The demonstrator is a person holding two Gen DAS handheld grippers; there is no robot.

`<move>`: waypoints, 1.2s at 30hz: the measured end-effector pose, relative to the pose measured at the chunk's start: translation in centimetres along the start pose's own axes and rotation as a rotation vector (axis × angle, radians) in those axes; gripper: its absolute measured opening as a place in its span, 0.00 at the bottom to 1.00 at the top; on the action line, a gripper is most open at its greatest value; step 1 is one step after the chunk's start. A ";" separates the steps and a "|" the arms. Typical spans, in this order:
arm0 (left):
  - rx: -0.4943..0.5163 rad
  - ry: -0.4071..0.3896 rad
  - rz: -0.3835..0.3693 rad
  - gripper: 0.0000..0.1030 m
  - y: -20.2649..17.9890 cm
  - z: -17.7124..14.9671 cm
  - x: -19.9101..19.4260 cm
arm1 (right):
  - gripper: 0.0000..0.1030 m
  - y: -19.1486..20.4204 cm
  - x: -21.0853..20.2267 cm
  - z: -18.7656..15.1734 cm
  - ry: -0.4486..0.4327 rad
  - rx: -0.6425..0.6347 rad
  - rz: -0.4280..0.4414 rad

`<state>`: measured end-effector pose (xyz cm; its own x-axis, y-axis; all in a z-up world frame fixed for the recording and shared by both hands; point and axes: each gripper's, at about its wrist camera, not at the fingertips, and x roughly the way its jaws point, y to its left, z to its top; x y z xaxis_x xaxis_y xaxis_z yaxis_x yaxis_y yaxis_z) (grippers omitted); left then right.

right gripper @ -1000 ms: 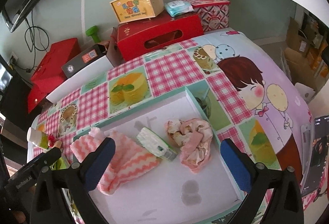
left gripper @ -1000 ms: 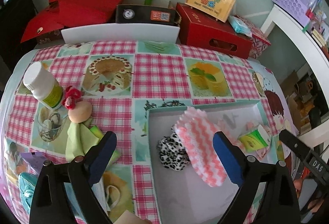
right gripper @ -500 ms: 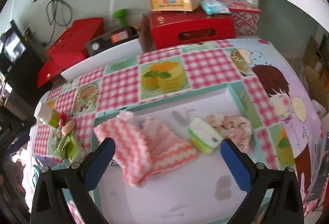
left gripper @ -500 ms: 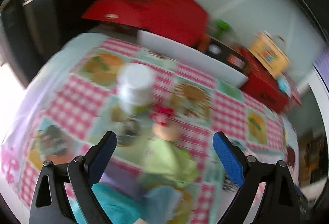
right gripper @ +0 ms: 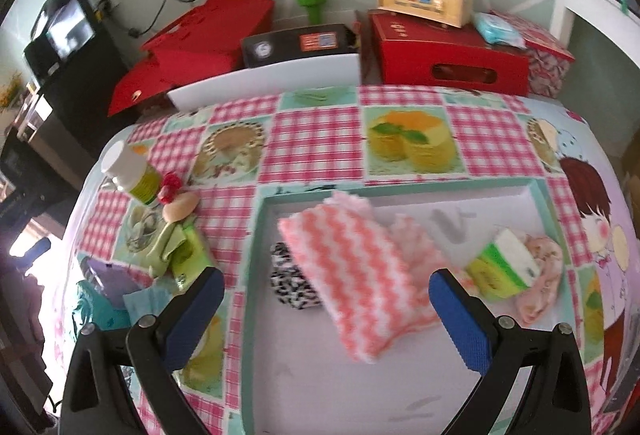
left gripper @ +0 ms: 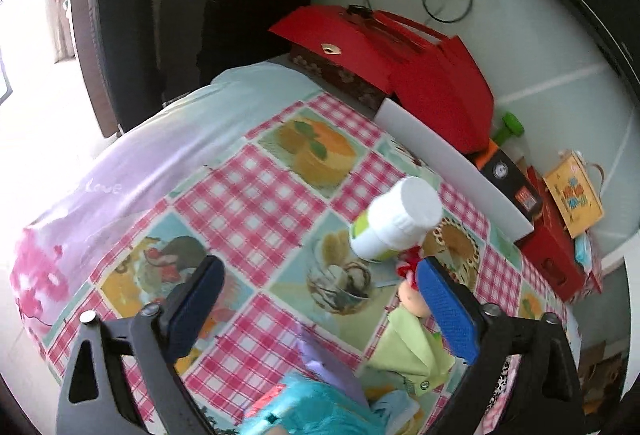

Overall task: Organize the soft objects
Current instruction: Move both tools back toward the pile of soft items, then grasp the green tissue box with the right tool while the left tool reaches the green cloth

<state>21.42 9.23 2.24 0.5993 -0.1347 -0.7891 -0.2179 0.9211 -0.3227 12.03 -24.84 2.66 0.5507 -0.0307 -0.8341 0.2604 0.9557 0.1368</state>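
Already in shallow white tray (right gripper: 400,387): pink-white zigzag cloth (right gripper: 360,275), leopard-print scrunchie (right gripper: 292,287). Outstanding: green cloth doll (left gripper: 408,347). Left gripper (left gripper: 320,311), right gripper (right gripper: 324,319): jaws apart, empty.

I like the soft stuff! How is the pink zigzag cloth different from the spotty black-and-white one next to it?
The pink zigzag cloth has wavy pink and white stripes; the spotty black-and-white cloth has dark blotches on white. The pink one looks far bigger and lies spread out, while the spotty one sits bunched in a small lump. The pink one also overlaps the spotty one's edge. Both lie inside the tray, and neither gripper is holding them.
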 end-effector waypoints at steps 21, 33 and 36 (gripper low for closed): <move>0.053 0.103 -0.051 0.99 0.0 0.0 1.2 | 1.00 8.3 4.8 -0.2 0.019 -0.183 0.144; 0.208 0.244 -0.038 0.99 -5.6 -2.0 4.3 | 0.89 10.6 8.0 -1.3 0.071 -0.314 0.188; 0.212 0.261 -0.041 0.99 -6.0 -2.1 4.7 | 0.81 10.9 8.8 -1.5 0.092 -0.331 0.205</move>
<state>23.95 2.27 -0.65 0.3807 -0.2374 -0.8937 -0.0164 0.9646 -0.2632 18.54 -14.27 -4.01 0.4879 0.1821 -0.8537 -0.1249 0.9825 0.1382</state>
